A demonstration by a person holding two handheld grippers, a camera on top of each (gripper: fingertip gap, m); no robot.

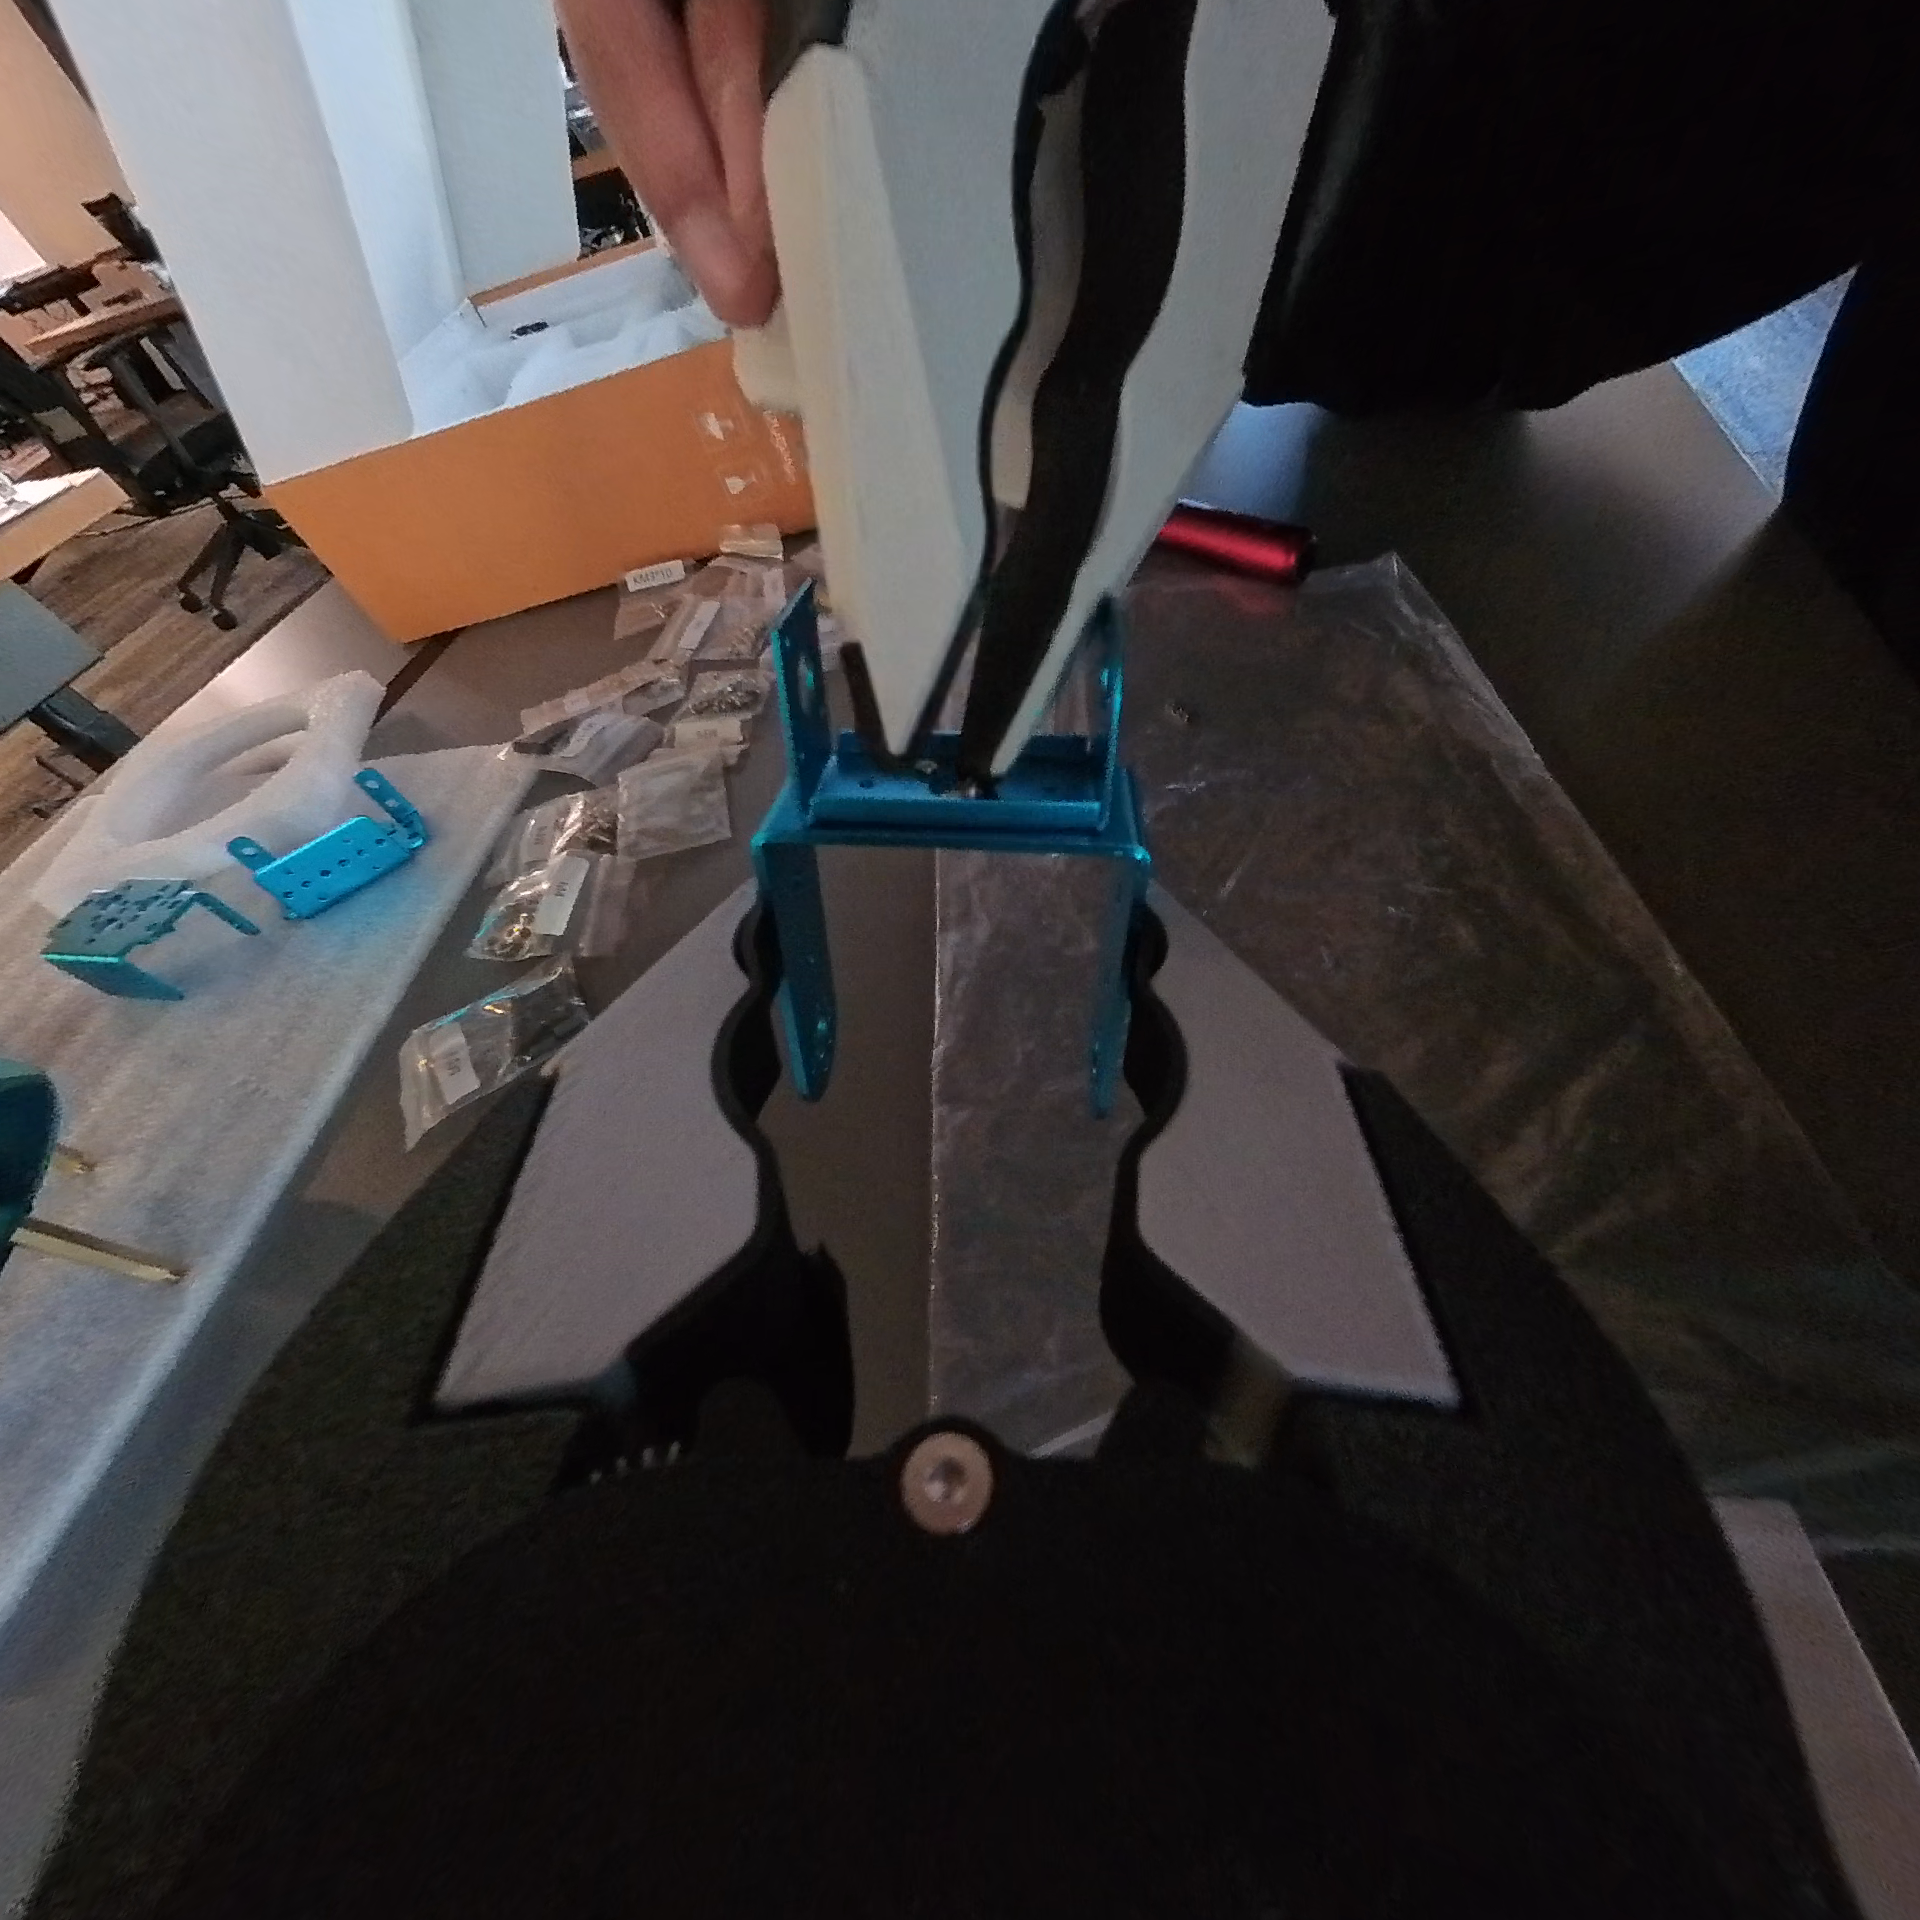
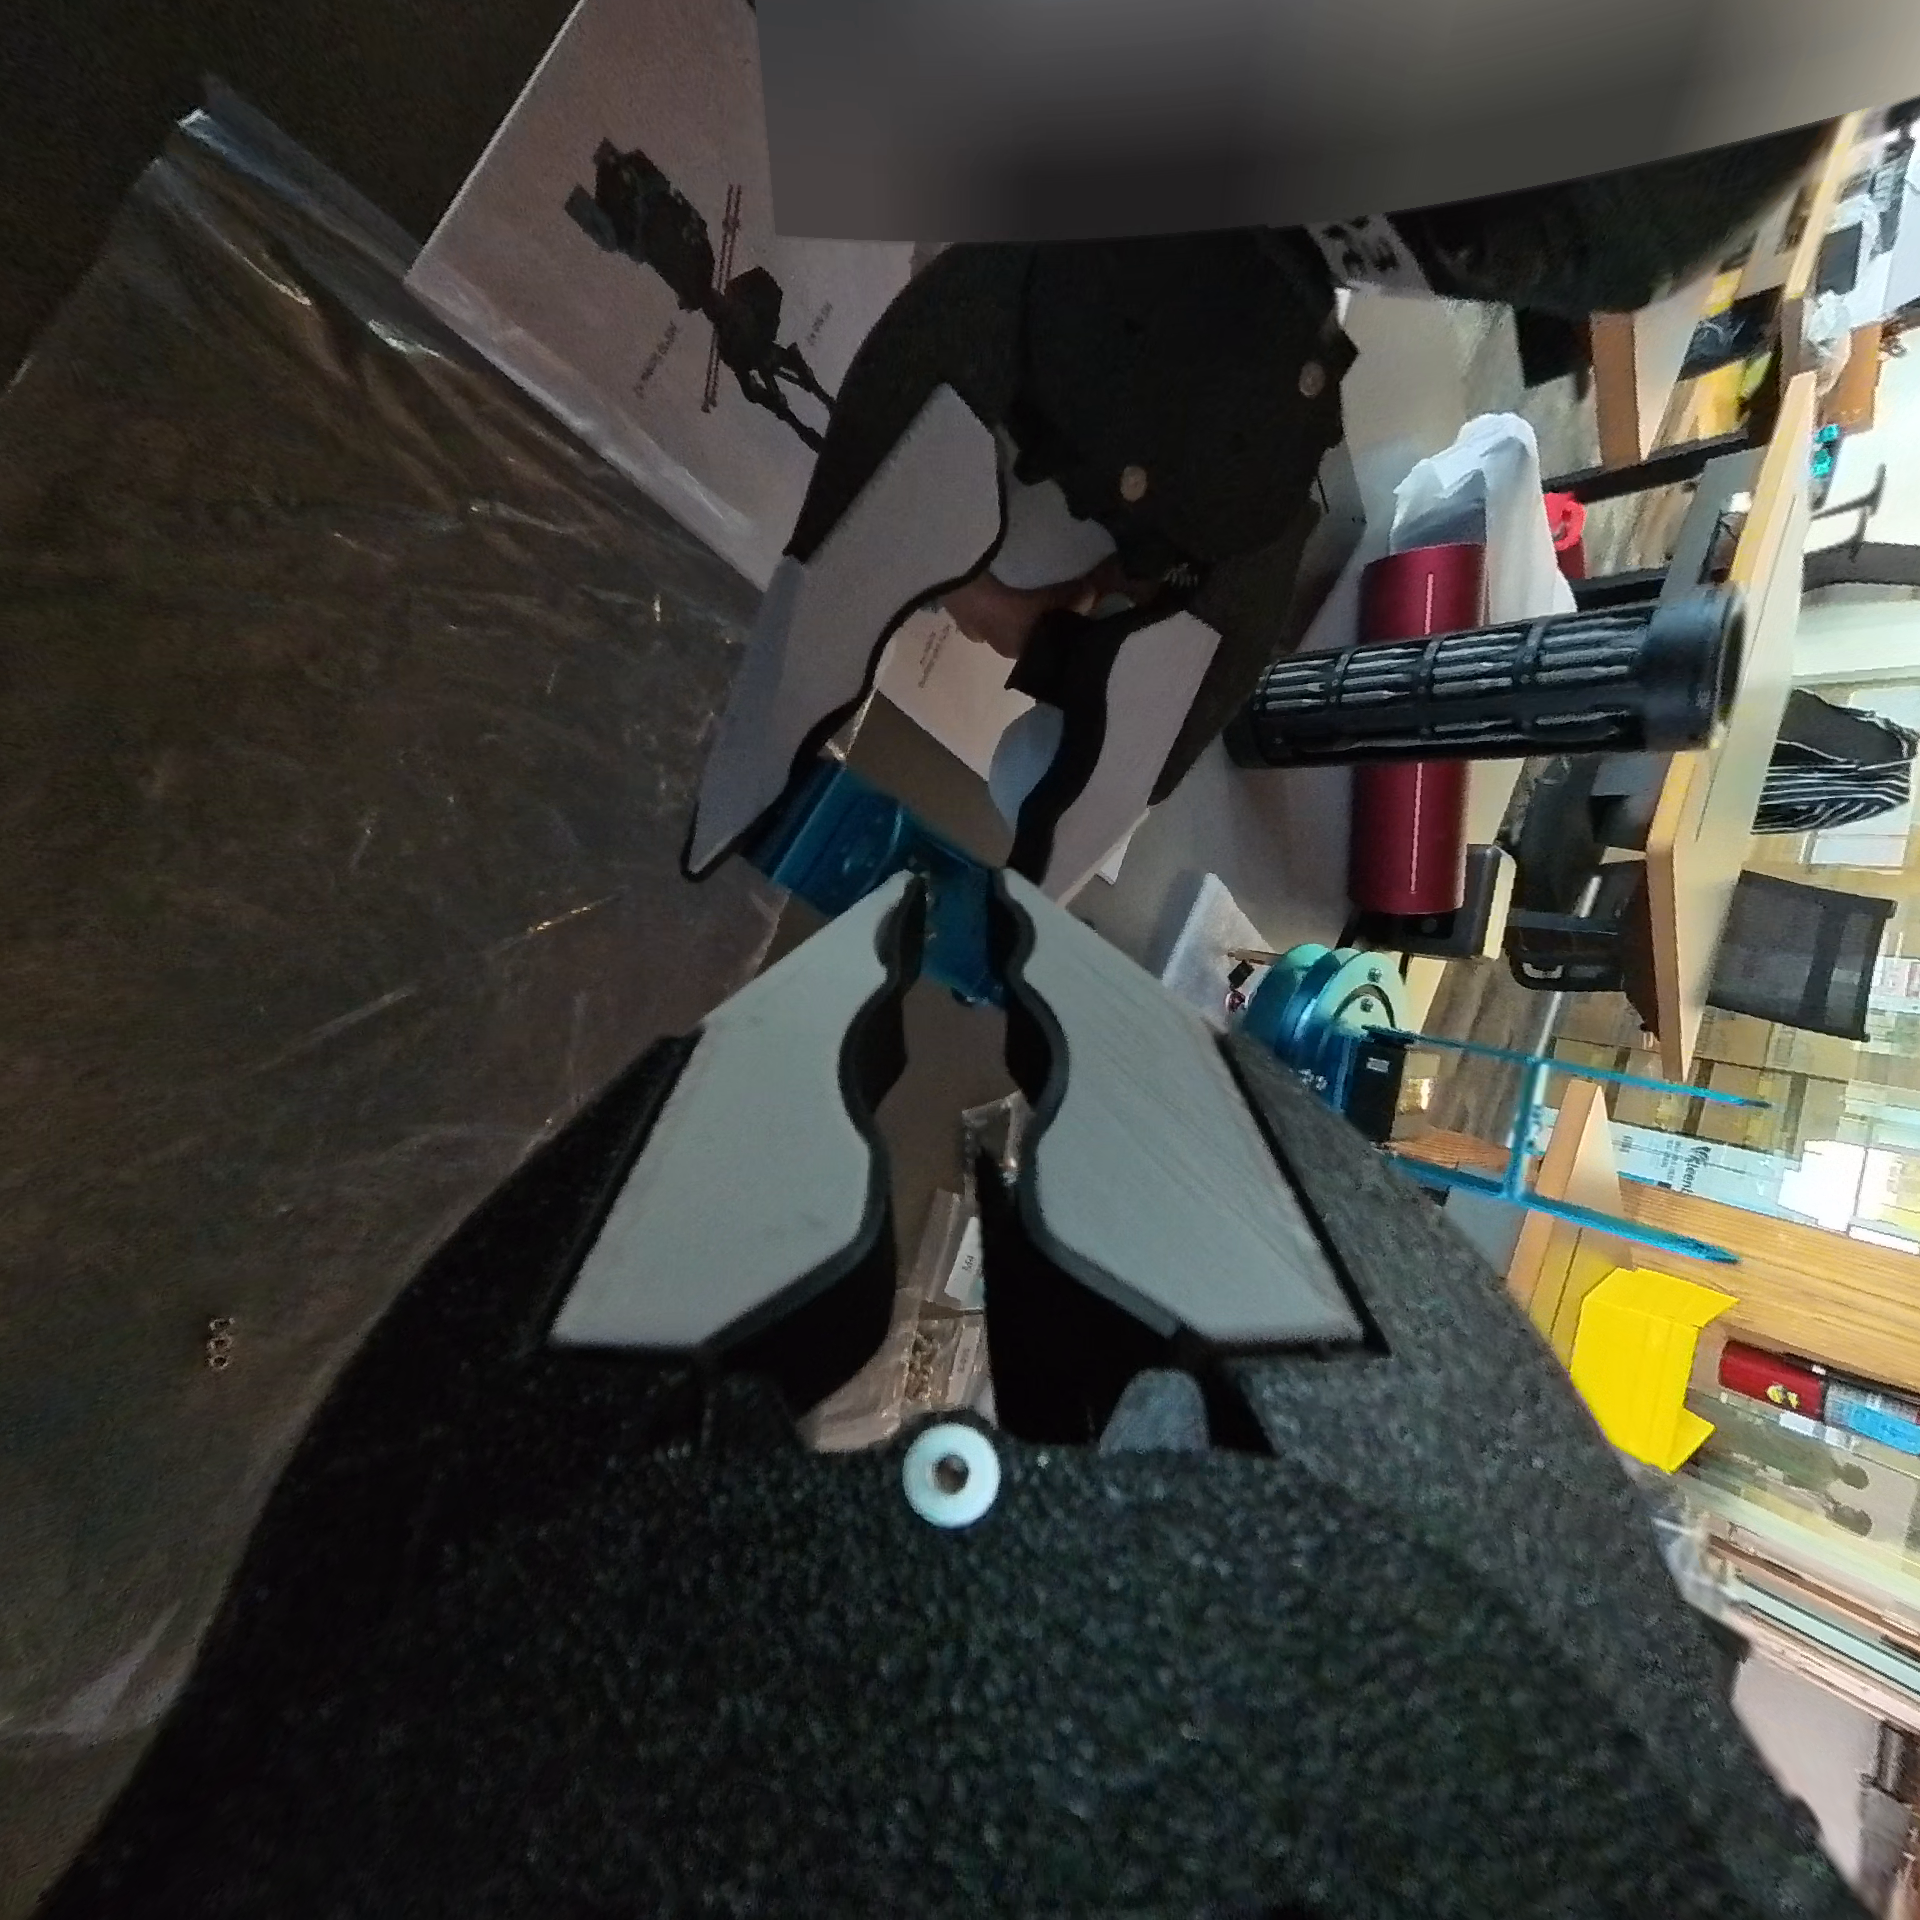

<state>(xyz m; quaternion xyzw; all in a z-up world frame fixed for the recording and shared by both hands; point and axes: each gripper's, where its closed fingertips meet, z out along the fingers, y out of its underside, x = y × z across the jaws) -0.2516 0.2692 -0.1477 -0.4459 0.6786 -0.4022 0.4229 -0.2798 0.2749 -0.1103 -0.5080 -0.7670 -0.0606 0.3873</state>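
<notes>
My left gripper (image 1: 956,997) is shut on a blue metal U-bracket assembly (image 1: 951,821), its fingers (image 1: 644,1132) pressing on the bracket's two hanging legs and holding it above the dark table. A second blue bracket sits upright on its top plate. My right gripper (image 1: 945,764) comes down from above, held by a hand (image 1: 717,156), with its tips closed on a small silvery fastener (image 1: 951,784) at the top plate. In the right wrist view my right gripper (image 2: 958,888) has its tips almost together over the blue bracket (image 2: 852,831), and the left gripper (image 2: 862,852) holds it from the far side.
An open orange box (image 1: 540,488), several small bags of fasteners (image 1: 582,831), two loose blue brackets (image 1: 343,852) on white foam, a red cylinder (image 1: 1236,545) and a clear plastic sheet (image 1: 1403,831) lie on the table. A teal round part (image 2: 1320,997) and a booklet (image 2: 665,260) lie nearby. Across from one pair of fingers to the other is roughly 4 centimeters. My left gripper's tips are some 20 centimeters from the red cylinder (image 1: 1236,545).
</notes>
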